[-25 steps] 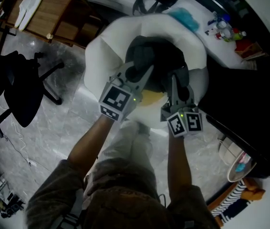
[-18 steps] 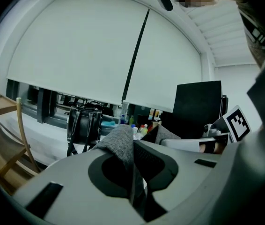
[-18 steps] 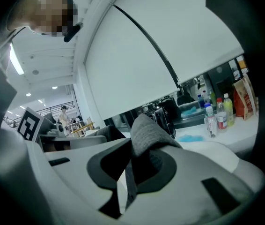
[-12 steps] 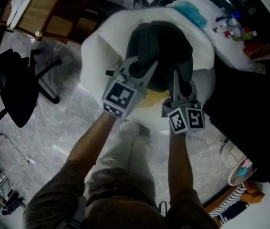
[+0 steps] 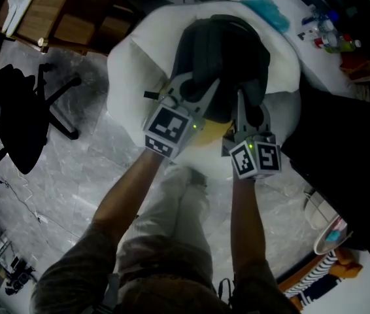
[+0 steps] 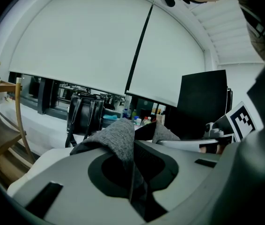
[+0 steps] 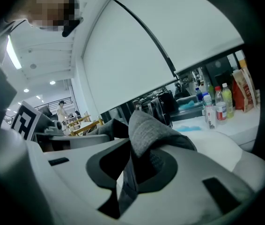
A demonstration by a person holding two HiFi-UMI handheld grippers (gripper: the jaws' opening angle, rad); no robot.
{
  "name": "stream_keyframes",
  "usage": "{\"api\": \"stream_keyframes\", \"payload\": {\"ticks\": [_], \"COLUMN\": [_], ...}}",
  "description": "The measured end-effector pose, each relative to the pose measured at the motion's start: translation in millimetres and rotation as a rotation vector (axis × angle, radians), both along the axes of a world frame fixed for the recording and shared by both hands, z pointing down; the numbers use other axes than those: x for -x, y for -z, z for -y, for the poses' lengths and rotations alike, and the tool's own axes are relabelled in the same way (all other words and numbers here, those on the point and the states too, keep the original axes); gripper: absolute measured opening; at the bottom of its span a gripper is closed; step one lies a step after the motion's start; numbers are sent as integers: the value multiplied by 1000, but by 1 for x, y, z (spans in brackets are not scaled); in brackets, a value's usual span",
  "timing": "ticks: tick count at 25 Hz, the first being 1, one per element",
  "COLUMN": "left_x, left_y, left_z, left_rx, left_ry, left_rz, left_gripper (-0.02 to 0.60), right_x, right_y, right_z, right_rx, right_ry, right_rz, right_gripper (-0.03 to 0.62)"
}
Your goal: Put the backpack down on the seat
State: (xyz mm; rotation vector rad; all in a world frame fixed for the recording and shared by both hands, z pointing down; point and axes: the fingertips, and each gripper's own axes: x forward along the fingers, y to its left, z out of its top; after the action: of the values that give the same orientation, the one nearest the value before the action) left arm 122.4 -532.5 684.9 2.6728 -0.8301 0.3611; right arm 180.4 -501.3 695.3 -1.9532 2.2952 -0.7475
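Currently, a black office chair (image 5: 21,116) stands well to the left of the left tongs (image 5: 197,91), with bare floor (image 5: 87,175) between them. The left tongs are almost fully closed, pinching a fold of the grey backpack (image 5: 227,51). The backpack sits just ahead of both tongs, inside the raised rim of the white seat (image 5: 133,64). The right tongs (image 5: 245,106) pinch a second fold, and their jaws are opening with fabric between them. A tabletop (image 5: 316,67) edge runs near, to their right.
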Motion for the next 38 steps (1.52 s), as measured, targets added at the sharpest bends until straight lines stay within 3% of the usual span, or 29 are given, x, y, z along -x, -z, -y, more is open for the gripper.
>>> {"api": "stream_keyframes", "payload": {"ticks": [6,9,10,12,14,19,23,29,30,31,34,38], "left_x": [4,13,16,20,24,29,27,25,24,24,24,30], "left_y": [-7,-13,-15,-20,-21,-12,4,43,49,56,79,119], "left_z": [1,3,3,3,1,-7,-21,-49,-55,-60,-76,-96], "left_rx": [2,23,35,56,59,69,71,99,115,134,176,172], "left_ry": [43,96,113,142,168,181,173,195,202,207,215,225], "left_rz": [19,46,53,68,84,93,91,72,69,65,53,70], "left_gripper": [68,144,195,333,397,416,348,96,40,0,0,0], "right_x": [-3,-10,-13,-16,-16,-16,-10,-2,-1,1,10,17], "right_y": [-11,-15,-15,-15,-15,-6,7,39,47,55,83,122], "right_z": [-3,-7,-9,-14,-19,-32,-42,-62,-66,-70,-83,-101], "right_rx": [41,68,76,88,99,111,116,134,136,139,137,124], "right_ry": [-42,-96,-116,-142,-149,-148,-117,-71,-73,-73,-60,-37], "right_rz": [-23,-39,-44,-54,-66,-73,-52,-21,-20,-16,9,17], "right_gripper": [101,257,289,321,344,376,346,81,10,2,2,2]}}
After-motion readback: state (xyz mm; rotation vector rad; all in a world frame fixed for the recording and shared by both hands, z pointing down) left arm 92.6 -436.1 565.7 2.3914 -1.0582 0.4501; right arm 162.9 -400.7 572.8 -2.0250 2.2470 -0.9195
